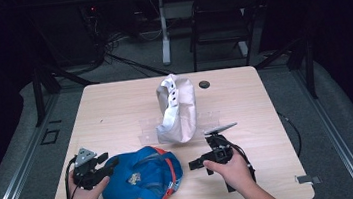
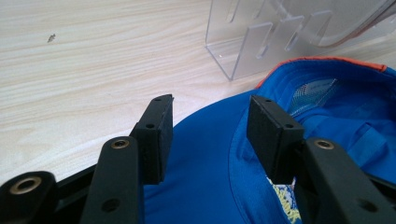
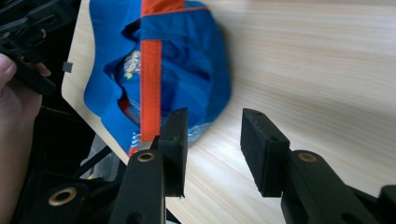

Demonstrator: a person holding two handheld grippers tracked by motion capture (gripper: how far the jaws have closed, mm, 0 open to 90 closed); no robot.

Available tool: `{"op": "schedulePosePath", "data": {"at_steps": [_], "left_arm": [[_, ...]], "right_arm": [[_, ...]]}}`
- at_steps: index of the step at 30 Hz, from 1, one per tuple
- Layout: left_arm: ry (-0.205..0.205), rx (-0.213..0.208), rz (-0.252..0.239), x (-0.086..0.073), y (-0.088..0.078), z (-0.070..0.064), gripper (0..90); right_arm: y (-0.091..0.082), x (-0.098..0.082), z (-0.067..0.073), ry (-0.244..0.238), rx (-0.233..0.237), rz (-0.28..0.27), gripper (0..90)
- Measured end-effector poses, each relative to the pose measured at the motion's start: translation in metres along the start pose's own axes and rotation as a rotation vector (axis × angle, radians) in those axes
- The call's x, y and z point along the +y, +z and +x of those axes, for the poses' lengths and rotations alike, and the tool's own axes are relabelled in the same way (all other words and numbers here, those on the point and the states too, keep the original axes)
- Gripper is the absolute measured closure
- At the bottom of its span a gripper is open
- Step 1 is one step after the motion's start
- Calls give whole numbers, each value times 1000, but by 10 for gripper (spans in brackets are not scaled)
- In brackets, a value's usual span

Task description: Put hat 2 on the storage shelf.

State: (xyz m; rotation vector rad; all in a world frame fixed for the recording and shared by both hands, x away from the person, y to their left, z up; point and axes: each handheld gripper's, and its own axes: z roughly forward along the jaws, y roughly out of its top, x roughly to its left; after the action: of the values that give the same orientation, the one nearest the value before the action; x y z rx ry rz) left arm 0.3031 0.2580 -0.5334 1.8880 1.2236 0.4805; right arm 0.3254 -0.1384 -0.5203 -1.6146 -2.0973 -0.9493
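Observation:
A blue cap with orange trim lies upside down at the front left of the wooden table. My left gripper is at the cap's left side, pointing right. In the left gripper view its jaws stand open over the brim of the blue cap, pads apart from the cloth. To the right of the cap, my right gripper points left at it. Its jaws are open with bare wood between them, and the blue cap lies just beyond.
A white and beige cap sits on a clear plastic stand at the table's middle. A small black disc lies behind it. A black chair stands beyond the far edge. The blue cap lies close to the table's front edge.

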Motion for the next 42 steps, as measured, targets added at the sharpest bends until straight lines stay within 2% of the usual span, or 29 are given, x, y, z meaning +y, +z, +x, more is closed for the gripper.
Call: {"op": "schedulePosePath", "data": {"at_steps": [1, 2, 4, 5, 6, 7, 8, 9, 10, 11, 14, 15, 16, 22, 24, 25, 29, 31, 32, 33, 35, 39, 40, 42], "left_arm": [[2, 2, 1, 0, 0, 0, 513], [4, 3, 0, 0, 0, 0, 513], [7, 4, -1, 0, 0, 0, 512], [6, 4, 2, 0, -1, 0, 511], [5, 6, -6, 0, 0, 0, 511], [5, 6, 0, -1, 0, 1, 511], [5, 6, 0, -1, 0, 1, 511], [6, 7, 2, -1, 0, 1, 511], [7, 7, 2, -1, 1, 1, 511], [10, 8, 3, -1, 0, 1, 511], [10, 9, 1, -1, 0, 1, 511], [12, 10, 0, -1, 0, 1, 511], [14, 11, 1, -1, 0, 1, 510], [16, 12, 3, -1, 0, 0, 510], [14, 14, 3, -1, 1, 1, 510], [14, 14, 3, -1, 1, 1, 510], [14, 14, 1, -1, 1, 1, 510], [14, 14, 2, -1, 1, 1, 510], [13, 15, 2, -1, 1, 0, 510], [13, 14, 2, -1, 1, 0, 510], [16, 14, 3, -1, 1, 1, 510], [15, 14, 3, -1, 1, 0, 510], [15, 13, 3, -1, 1, 0, 510], [15, 13, 4, -1, 1, 0, 510]], "right_arm": [[6, 0, 3, -2, 19, 11, 623], [7, 1, 5, -15, 11, 25, 623], [12, 1, 8, -11, 25, 19, 623], [17, 3, 12, -28, 37, 30, 623], [18, 3, 14, -38, 9, 36, 623], [23, 3, 16, -11, 76, 8, 623], [22, 4, 18, -31, 12, 29, 623], [25, 4, 19, -25, 61, 18, 623], [26, 5, 20, -35, 41, 26, 623], [28, 4, 21, -30, 65, 14, 624], [33, 4, 24, -19, 84, -6, 624], [33, 4, 24, -27, 89, -2, 617], [37, 3, 24, -47, 101, -29, 608], [44, 2, 25, -17, 117, -24, 603], [47, 2, 25, 4, 123, -12, 622], [49, 1, 24, -1, 125, -27, 632], [52, 1, 25, 17, 123, -17, 668], [52, 2, 25, 22, 130, 0, 688], [49, 2, 26, 53, 150, 37, 724], [51, 2, 25, 31, 131, 0, 744], [49, 3, 24, 55, 141, 12, 772], [46, 3, 23, 61, 146, 23, 774], [44, 3, 24, 80, 159, 36, 774], [42, 3, 23, 83, 164, 27, 775]]}}
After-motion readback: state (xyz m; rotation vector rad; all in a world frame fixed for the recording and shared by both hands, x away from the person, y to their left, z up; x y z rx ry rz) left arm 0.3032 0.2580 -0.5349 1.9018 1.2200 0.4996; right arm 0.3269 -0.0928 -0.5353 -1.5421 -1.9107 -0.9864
